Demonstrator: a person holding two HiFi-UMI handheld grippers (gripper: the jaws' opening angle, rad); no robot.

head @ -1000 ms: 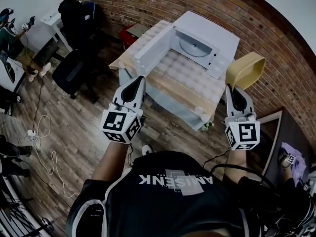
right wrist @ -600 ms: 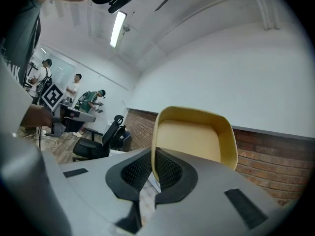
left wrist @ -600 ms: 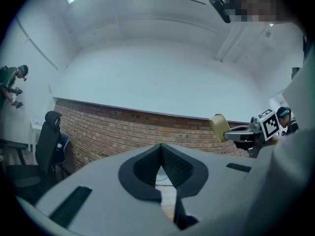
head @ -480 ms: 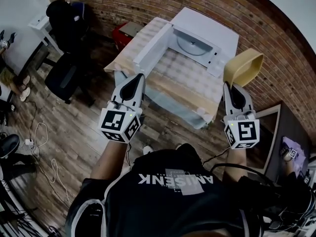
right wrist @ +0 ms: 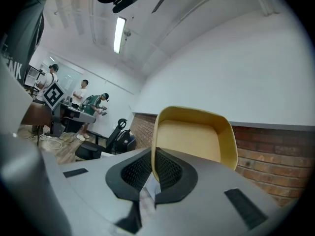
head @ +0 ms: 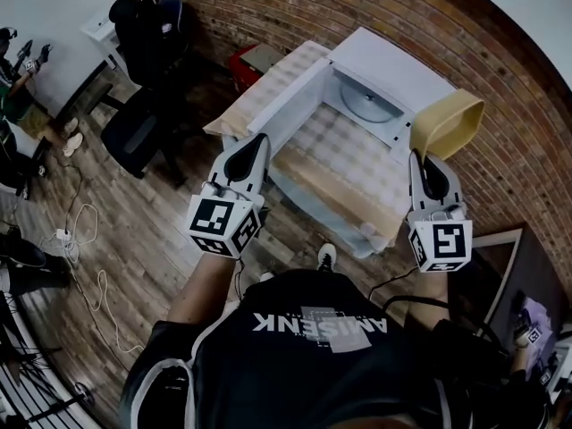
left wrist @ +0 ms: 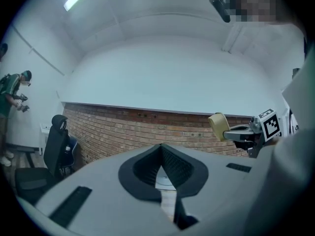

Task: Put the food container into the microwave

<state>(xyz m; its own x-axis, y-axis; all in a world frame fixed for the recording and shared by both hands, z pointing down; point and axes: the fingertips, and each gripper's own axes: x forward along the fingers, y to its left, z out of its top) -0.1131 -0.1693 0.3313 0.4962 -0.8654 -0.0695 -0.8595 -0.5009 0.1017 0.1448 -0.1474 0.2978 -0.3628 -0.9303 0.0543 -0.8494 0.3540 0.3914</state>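
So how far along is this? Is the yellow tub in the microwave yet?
Not yet. Done: the microwave has its door open, turntable bare. In hand: the right gripper pinches the yellow container by its rim, in the air right of the microwave. The left gripper is shut, empty. Left: carry it inside and let go.

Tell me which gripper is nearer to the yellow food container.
Right. The right gripper is clamped on the food container at its edge; the left gripper is shut and empty, well off to its left.
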